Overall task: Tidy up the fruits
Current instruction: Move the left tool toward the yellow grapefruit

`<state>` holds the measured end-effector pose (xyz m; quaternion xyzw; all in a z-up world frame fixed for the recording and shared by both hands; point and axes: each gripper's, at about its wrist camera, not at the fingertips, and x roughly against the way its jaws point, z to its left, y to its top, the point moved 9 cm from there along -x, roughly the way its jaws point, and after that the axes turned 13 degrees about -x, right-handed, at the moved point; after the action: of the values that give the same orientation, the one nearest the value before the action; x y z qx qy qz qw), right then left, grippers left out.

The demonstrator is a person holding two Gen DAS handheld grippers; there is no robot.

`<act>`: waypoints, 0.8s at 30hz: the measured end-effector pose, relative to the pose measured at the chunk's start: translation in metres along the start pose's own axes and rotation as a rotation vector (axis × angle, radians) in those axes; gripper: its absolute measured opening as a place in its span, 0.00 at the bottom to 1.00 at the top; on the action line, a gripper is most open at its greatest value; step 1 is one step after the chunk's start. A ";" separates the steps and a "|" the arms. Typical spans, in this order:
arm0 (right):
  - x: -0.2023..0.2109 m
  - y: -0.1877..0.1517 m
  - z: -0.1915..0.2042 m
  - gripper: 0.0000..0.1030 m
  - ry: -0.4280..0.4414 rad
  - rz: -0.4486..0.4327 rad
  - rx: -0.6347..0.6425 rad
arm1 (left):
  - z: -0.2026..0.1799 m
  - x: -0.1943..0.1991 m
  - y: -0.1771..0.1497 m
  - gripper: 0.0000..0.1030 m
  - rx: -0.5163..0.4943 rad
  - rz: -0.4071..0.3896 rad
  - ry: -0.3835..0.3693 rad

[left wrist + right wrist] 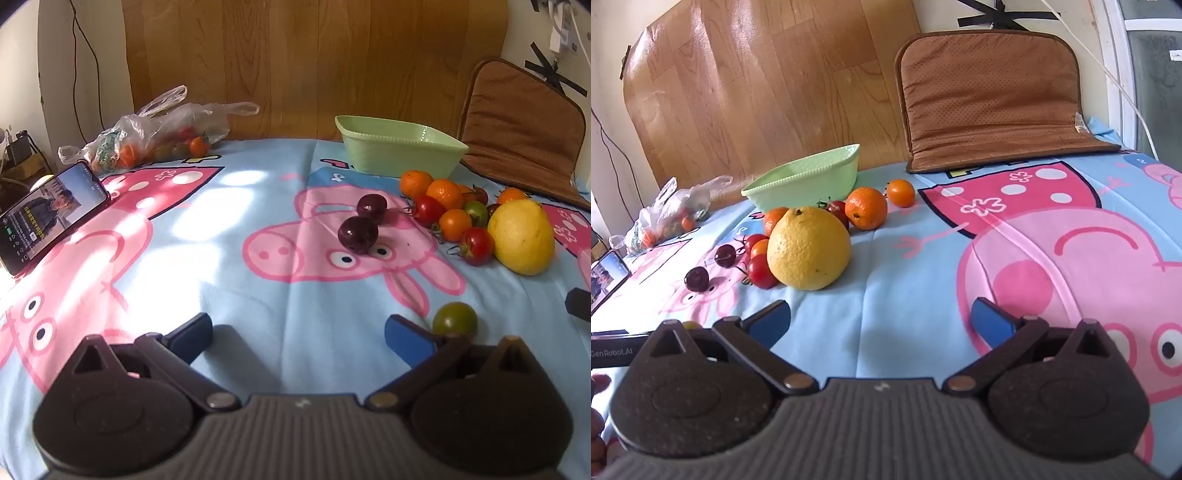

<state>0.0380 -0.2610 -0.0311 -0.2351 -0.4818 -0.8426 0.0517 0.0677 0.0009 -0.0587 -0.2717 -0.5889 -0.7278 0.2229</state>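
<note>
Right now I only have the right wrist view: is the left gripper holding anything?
Observer: No. The left gripper is open, with only the cartoon cloth between its fingers.
Operator: Any fruit lying apart from the pile by the lemon?
Observer: Yes. A green tomato lies alone, just beyond the left gripper's right-hand finger, well short of the pile.
</note>
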 end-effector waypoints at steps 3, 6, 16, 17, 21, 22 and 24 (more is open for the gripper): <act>0.000 -0.001 0.003 1.00 0.002 0.001 0.011 | -0.001 0.003 -0.003 1.00 -0.011 -0.014 -0.001; 0.005 -0.003 0.005 1.00 -0.014 -0.011 0.013 | 0.004 0.009 -0.005 1.00 0.004 0.019 -0.025; 0.034 -0.023 0.050 0.95 0.102 -0.050 0.116 | -0.009 0.037 0.002 0.91 -0.008 -0.048 -0.027; 0.035 -0.024 0.052 0.95 0.110 -0.052 0.122 | -0.013 0.038 0.001 0.90 -0.018 -0.052 -0.035; 0.034 -0.026 0.053 0.77 0.102 -0.045 0.128 | -0.022 0.041 -0.001 0.87 -0.051 -0.070 -0.053; 0.033 -0.027 0.052 0.74 0.098 -0.041 0.122 | -0.022 0.041 -0.001 0.86 -0.049 -0.072 -0.058; 0.032 -0.029 0.049 0.63 0.097 -0.029 0.108 | -0.022 0.040 -0.001 0.83 -0.041 -0.071 -0.062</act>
<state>0.0178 -0.2005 -0.0185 -0.1841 -0.5268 -0.8264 0.0753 0.0337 -0.0208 -0.0365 -0.2774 -0.5897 -0.7385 0.1730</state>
